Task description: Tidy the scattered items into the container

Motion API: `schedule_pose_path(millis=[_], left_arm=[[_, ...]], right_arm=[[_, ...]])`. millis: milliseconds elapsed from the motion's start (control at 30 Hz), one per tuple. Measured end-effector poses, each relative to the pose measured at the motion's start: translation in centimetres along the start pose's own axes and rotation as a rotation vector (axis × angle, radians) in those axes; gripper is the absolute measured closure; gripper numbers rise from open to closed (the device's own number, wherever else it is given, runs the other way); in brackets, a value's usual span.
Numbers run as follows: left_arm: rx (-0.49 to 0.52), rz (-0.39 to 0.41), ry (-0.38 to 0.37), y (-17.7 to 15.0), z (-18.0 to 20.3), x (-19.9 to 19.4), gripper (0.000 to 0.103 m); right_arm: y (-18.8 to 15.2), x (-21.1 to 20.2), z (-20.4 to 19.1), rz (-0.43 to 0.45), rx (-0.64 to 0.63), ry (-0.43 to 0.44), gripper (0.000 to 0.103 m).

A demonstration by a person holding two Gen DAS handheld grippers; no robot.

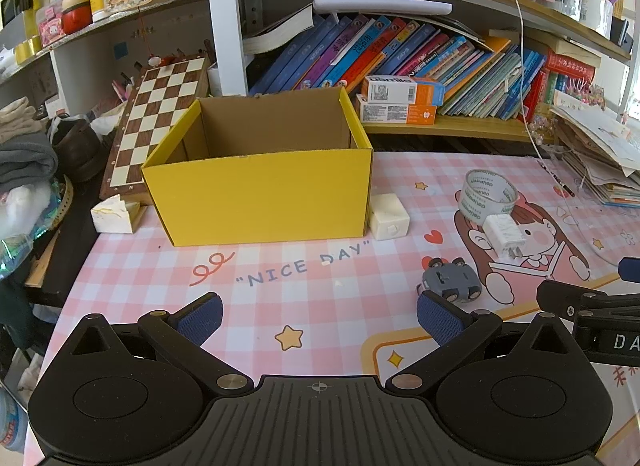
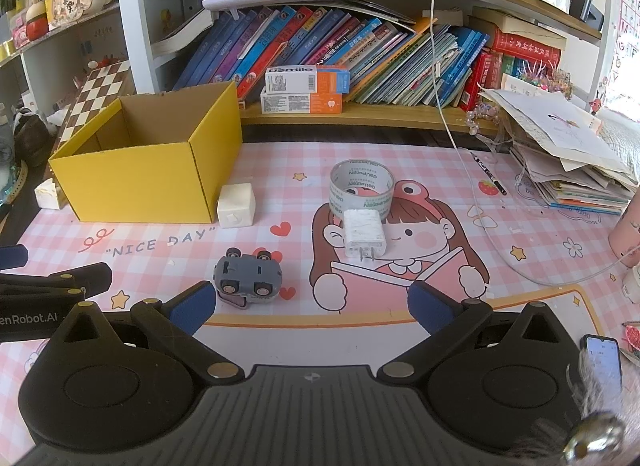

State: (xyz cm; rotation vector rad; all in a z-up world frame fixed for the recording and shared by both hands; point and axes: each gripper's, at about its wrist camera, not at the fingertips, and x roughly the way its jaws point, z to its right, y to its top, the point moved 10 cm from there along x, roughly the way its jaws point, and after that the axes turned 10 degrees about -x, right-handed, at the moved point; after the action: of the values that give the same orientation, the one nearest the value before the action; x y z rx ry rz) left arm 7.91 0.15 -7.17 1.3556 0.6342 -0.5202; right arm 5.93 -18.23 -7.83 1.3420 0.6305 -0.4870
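Both tongs, left (image 1: 320, 318) and right (image 2: 314, 306), gape wide and empty; car (image 2: 248, 276), charger (image 2: 365, 231), tape (image 2: 362, 187) lie mid-frame, box (image 2: 140, 189) upper left.

I'm seeing matt yellow cardboard on the box (image 1: 260, 197), raw brown inside. Tape roll (image 2: 362, 185) is looking glossy, clear plastic. Charger (image 2: 365, 231): smooth white plastic, metal prongs. My gripper pads (image 1: 440, 318) are showing textured blue rubber.

- My left gripper (image 1: 320, 316) is spread wide above the pink checked mat (image 1: 304, 266).
- The yellow cardboard box (image 1: 260, 201) sits ahead, open-topped.
- A grey toy car (image 1: 450, 280) lies upside down beside my right-hand finger (image 1: 440, 320).
- A white charger plug (image 1: 503, 234) leans against the tape roll (image 1: 490, 197).
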Motion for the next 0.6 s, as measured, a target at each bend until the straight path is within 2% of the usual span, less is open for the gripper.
schedule_pose_path(millis=[600], left_arm=[[0.004, -0.003, -0.002, 0.04, -0.05, 0.00, 0.000]], right_arm=[[0.03, 0.02, -0.02, -0.003, -0.001, 0.000, 0.000]])
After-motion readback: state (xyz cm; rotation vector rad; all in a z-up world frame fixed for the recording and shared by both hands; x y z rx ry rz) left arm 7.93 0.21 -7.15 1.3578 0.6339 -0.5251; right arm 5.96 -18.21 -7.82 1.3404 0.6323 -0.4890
